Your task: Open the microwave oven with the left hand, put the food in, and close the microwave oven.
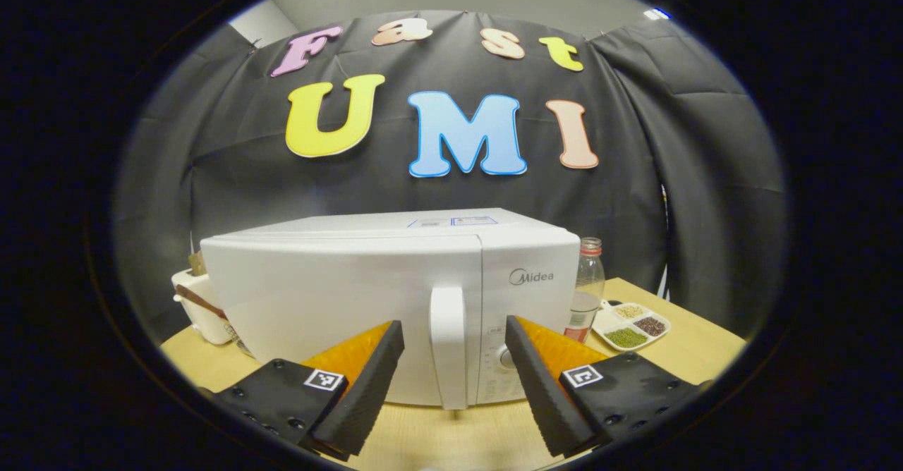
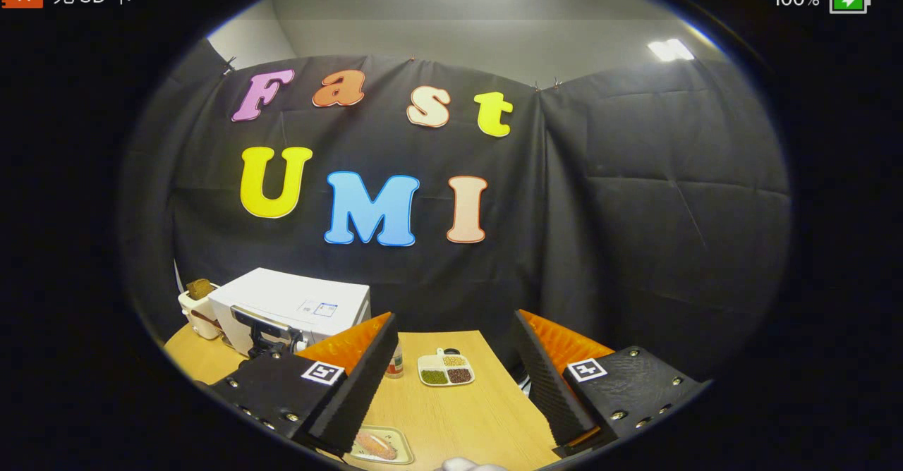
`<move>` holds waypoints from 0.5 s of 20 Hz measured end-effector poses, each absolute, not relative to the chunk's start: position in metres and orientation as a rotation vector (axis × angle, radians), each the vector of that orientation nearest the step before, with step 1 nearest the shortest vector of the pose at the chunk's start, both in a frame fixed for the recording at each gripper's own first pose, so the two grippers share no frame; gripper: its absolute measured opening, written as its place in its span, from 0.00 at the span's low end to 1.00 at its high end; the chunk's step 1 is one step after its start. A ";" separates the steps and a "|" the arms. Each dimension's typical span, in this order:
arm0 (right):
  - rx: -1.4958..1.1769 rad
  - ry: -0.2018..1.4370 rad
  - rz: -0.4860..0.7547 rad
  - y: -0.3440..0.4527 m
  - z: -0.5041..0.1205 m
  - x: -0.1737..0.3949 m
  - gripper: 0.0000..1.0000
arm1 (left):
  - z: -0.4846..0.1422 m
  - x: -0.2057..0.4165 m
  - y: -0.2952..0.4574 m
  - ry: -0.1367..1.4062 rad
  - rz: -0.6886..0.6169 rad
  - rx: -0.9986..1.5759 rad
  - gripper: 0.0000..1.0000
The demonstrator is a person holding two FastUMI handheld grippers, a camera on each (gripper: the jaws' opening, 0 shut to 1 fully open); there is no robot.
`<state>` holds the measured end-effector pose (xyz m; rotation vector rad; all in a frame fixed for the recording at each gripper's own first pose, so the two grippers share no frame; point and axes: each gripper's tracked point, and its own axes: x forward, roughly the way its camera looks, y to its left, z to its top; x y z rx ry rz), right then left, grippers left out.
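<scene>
Here, in the left gripper view, the left hand-held gripper (image 1: 451, 358) is seen spread wide, its two black fingers set either side of the white door handle (image 1: 449, 347) of the microwave oven (image 1: 338, 295) without touching it. The oven is closed and stands on the wooden desk (image 1: 698, 347), close in front of the camera. Its control panel with a round knob (image 1: 506, 358) is found just right of the handle. To the right of the oven a clear bottle (image 1: 587, 291) with a red cap is stood, and beside it, farther right, a white divided dish (image 1: 631, 324) with green, dark and pale grains is laid. At the far left, partly hidden behind the oven, a white container (image 1: 201, 309) is seen.

In the right gripper view, the right hand-held gripper (image 2: 455, 379) is likewise held wide apart, with nothing between its fingers, above the near part of the desk (image 2: 480, 407). The microwave oven (image 2: 296, 309) is placed at the far left of the desk, with the other gripper (image 2: 268, 337) seen before its door. The divided dish (image 2: 445, 370) lies near the middle of the desk. Near the lower edge, a small tray (image 2: 381, 445) carrying the food (image 2: 376, 446), an orange-pink piece, is partly covered by the left finger.
</scene>
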<state>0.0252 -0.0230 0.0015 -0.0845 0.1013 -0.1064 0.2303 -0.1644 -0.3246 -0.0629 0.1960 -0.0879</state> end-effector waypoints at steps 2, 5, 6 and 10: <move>-0.088 0.109 -0.108 -0.025 -0.001 0.027 0.99 | -0.325 0.234 -0.171 0.204 -0.117 -0.073 0.89; -0.084 0.110 -0.109 -0.026 -0.002 0.027 0.99 | -0.332 0.242 -0.160 0.228 -0.111 -0.045 0.47; -0.082 0.115 -0.106 -0.027 -0.004 0.027 0.99 | -0.327 0.237 -0.161 0.212 -0.125 -0.062 0.34; -0.082 0.129 -0.099 -0.027 -0.010 0.029 0.99 | -0.331 0.239 -0.161 0.221 -0.145 -0.066 0.25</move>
